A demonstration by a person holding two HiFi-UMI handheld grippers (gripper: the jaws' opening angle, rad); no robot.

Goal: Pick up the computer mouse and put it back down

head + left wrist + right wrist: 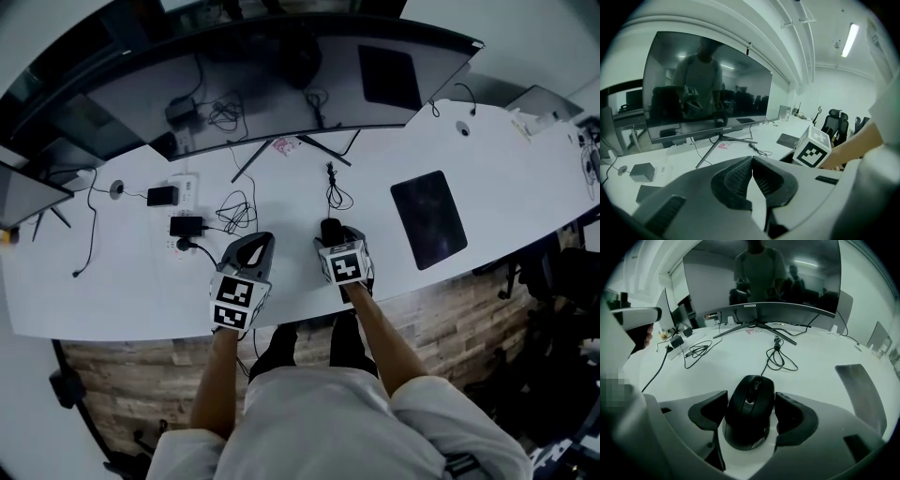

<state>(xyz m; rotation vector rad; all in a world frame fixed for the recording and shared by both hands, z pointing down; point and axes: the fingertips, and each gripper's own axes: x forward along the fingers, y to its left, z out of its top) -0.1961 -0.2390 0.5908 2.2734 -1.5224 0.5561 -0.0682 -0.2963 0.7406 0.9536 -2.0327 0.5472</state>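
Note:
A black computer mouse [330,228] [750,408] rests on the white desk [112,281] near its front edge, its cable running away toward the monitor. My right gripper [332,238] [750,397] is lowered over it with its jaws open, one pad on each side of the mouse and very close to its flanks. I cannot see the pads pressing on it. My left gripper [262,238] [751,158] hovers just left of the right one, its jaws shut with nothing between them.
A wide curved monitor [281,75] [759,277] stands at the back on a splayed stand. A dark mouse pad [428,217] [862,390] lies to the right. Coiled cables [336,195], a power strip and adapters [183,211] lie to the left.

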